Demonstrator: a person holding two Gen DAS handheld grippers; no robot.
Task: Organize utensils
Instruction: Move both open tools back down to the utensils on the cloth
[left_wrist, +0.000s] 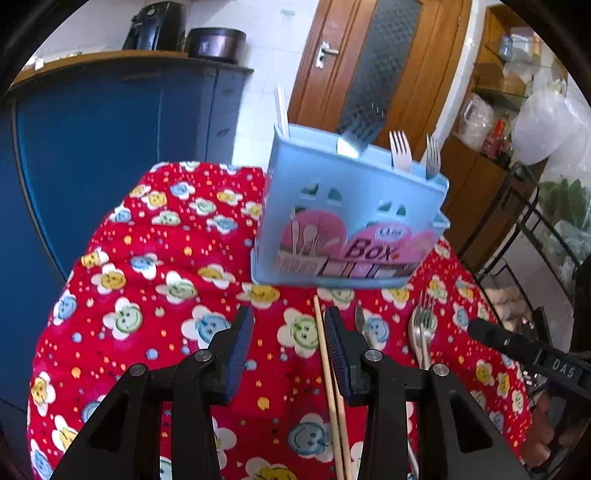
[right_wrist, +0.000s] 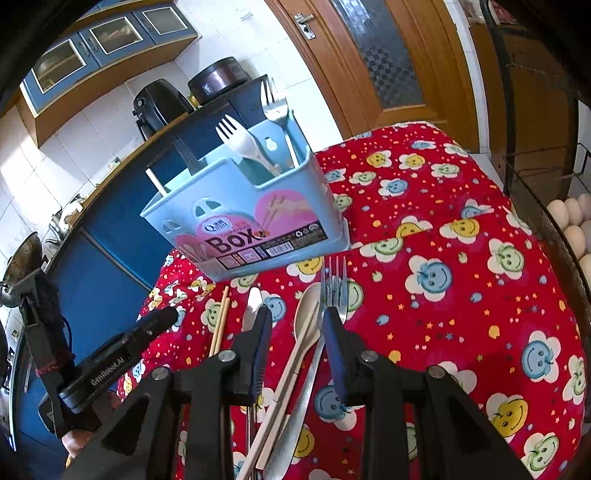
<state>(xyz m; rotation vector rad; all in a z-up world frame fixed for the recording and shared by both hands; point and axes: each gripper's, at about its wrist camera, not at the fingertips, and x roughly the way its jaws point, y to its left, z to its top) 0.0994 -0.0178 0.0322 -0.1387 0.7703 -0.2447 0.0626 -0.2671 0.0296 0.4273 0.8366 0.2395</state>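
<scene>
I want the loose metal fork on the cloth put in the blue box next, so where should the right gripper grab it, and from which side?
Grip the metal fork at its narrow neck just below the tines, coming from above. It lies flat on the red cloth, handle toward the camera, beside the beige spoon, and the right gripper is already over that spot.

Chopsticks (left_wrist: 334, 398) + metal fork (right_wrist: 334, 291) handles cut off at btm edge; box (left_wrist: 347, 218) contents mostly hidden.
</scene>
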